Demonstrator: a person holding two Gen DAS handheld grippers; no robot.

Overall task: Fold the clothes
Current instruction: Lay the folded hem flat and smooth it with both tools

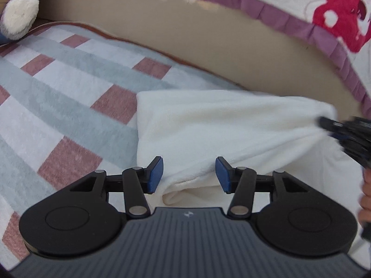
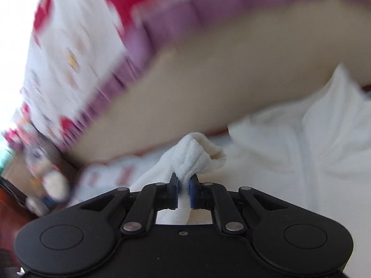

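A white fleece garment [image 1: 220,127] lies on a checked bedspread [image 1: 58,88]. In the left wrist view my left gripper [image 1: 189,173] hovers over the garment's near folded edge, jaws open, blue pads [image 1: 155,173] on either side of the fabric without pressing it. My right gripper [image 1: 329,124] comes in from the right and pinches the garment's far right corner. In the blurred right wrist view my right gripper [image 2: 183,191] is shut on a bunched corner of the white garment [image 2: 197,155], with more of the garment [image 2: 301,150] spread to the right.
A beige headboard [image 1: 185,46] curves behind the bed. A white pillow with purple frill and red print [image 1: 324,11] leans against it. A plush toy [image 1: 18,16] sits at the far left. A person's hand [image 1: 366,197] shows at the right edge.
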